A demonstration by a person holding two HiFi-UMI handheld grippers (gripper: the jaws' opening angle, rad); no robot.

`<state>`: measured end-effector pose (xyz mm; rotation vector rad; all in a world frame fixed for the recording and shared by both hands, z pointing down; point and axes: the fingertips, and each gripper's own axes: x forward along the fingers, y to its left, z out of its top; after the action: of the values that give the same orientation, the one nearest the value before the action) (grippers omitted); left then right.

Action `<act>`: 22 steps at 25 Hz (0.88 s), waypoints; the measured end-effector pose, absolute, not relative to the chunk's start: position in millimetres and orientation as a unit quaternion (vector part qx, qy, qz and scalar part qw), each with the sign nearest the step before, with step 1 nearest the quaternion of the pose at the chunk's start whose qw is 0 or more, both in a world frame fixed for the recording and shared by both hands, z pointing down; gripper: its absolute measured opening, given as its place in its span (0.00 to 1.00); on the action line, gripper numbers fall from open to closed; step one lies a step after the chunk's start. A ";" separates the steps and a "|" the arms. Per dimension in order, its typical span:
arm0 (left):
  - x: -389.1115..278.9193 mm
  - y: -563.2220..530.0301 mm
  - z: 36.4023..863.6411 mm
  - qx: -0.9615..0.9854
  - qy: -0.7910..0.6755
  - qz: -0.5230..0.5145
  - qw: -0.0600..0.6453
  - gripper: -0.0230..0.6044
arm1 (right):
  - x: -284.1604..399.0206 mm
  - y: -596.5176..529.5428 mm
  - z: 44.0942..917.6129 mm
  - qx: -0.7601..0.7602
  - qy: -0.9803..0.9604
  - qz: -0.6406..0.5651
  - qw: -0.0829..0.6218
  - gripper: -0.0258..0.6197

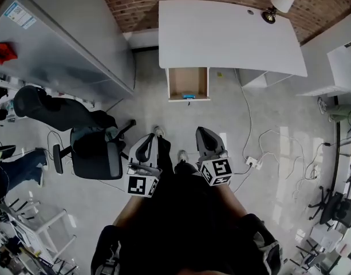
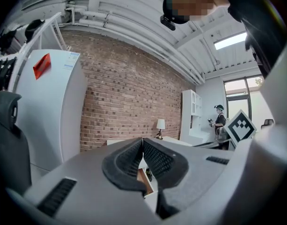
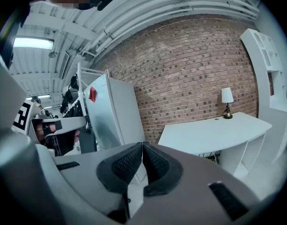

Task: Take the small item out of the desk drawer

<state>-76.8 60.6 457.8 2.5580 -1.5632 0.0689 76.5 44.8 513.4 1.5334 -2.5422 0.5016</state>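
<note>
Facing the far tabletop (image 1: 221,36), the left tool (image 1: 149,137) and right tool (image 1: 202,133) are held side by side, well short of it. Both are seen clenched, jaws together, nothing gripped or touched. The drawer (image 1: 188,82) under the tabletop's left part is seen open; a small blue item (image 1: 188,96) is noted at its near end.

Three cameras, all facing the white desk (image 1: 232,36)
The head view looks steeply down from high up, the desk well ahead. Each gripper view looks nearly level along its own jaws; all three share the desk, its lamp (image 3: 226,96) and the brick wall (image 2: 129,102).
</note>
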 end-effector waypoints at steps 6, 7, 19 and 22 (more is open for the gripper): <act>-77.3 -19.7 465.9 0.878 -0.472 0.030 0.073 0.05 | 73.2 -19.6 516.1 0.547 -0.815 0.177 0.071 0.08; -78.2 -33.2 464.7 0.883 -0.464 0.029 0.069 0.05 | 70.7 -30.3 517.7 0.551 -0.811 0.181 0.074 0.08; -74.3 -127.0 492.0 0.886 -0.444 0.067 0.114 0.05 | 80.3 -130.7 593.0 0.557 -0.781 0.248 0.137 0.09; -70.5 -144.9 495.9 0.879 -0.458 0.067 0.115 0.05 | 84.7 -151.2 625.5 0.545 -0.781 0.261 0.159 0.10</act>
<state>-70.5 -144.9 495.9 2.5768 -1.3420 0.1955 84.7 -151.2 625.5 1.5586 -2.2325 0.7464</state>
